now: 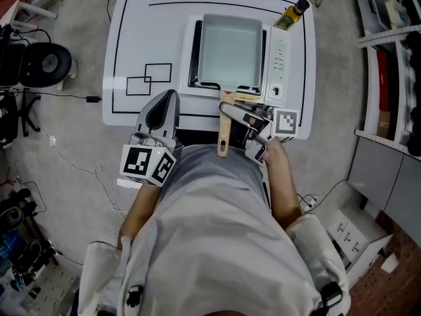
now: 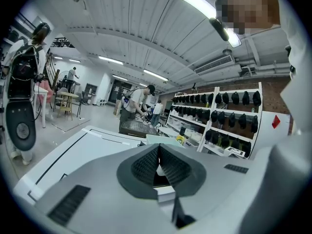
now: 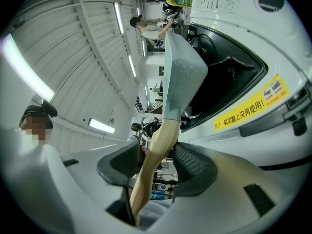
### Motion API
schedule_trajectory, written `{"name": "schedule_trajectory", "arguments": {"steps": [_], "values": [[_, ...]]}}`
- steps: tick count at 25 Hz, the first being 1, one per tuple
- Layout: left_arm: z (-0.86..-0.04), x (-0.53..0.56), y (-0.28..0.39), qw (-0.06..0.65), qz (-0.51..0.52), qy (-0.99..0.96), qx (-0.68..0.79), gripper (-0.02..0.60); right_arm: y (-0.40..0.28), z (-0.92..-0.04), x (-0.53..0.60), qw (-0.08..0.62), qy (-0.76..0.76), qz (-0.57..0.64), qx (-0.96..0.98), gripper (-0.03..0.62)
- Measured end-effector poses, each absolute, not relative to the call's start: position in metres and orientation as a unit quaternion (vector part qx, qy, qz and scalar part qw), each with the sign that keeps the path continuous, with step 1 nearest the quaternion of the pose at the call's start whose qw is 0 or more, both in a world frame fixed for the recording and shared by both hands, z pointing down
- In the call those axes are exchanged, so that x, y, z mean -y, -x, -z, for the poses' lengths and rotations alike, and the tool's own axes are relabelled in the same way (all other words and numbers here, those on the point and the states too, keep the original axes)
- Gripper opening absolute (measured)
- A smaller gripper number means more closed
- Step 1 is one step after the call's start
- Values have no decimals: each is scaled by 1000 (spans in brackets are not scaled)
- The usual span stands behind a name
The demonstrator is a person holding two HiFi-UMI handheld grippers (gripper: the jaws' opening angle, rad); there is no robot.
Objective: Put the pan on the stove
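Pan point(image 1: 231, 50), rectangular, pale grey-blue, with wooden handle point(image 1: 223, 133): sits on the white tabletop stove point(image 1: 280, 58), its handle pointing toward the near edge of the worktop point(image 1: 131, 38) and overhanging it. Right gripper point(image 3: 156, 152): at the near edge, fingers point(image 3: 193, 165) spread on either side of the handle, which passes between them (a gap shows on one side, so no pinch). Left gripper point(image 1: 171, 96): at the near edge, left of the stove, fingers point(image 2: 145, 166) pressed together at the tips with nothing between them. Yellow bottle point(image 1: 291, 15), dark cap: far right of the worktop, just beside the stove. Black outlines (a large border and two overlapping rectangles point(image 1: 148, 79)) are marked on the white surface left of the stove.
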State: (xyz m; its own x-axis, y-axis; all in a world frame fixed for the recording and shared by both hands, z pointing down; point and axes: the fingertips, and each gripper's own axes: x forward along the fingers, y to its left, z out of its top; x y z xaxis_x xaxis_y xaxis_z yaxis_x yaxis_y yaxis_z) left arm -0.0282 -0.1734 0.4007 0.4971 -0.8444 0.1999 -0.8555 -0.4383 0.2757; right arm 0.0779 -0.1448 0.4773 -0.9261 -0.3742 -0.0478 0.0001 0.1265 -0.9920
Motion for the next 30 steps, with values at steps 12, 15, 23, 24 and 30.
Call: {"name": "schedule_trajectory", "arguments": {"steps": [12, 15, 23, 24, 30], "values": [[-406, 170, 24, 172, -18, -849, 499, 8, -99, -492, 151, 120, 199, 624, -746, 218], [-407, 169, 22, 175, -19, -849, 498, 8, -106, -491, 150, 119, 210, 621, -746, 218], [-411, 167, 15, 164, -36, -850, 498, 8, -124, -491, 144, 86, 247, 596, -759, 216], [-411, 166, 14, 164, -36, -851, 498, 8, -127, -491, 142, 83, 251, 594, -760, 216], [-409, 164, 9, 165, -38, -854, 491, 8, -139, -482, 138, 72, 262, 578, -769, 216]]}}
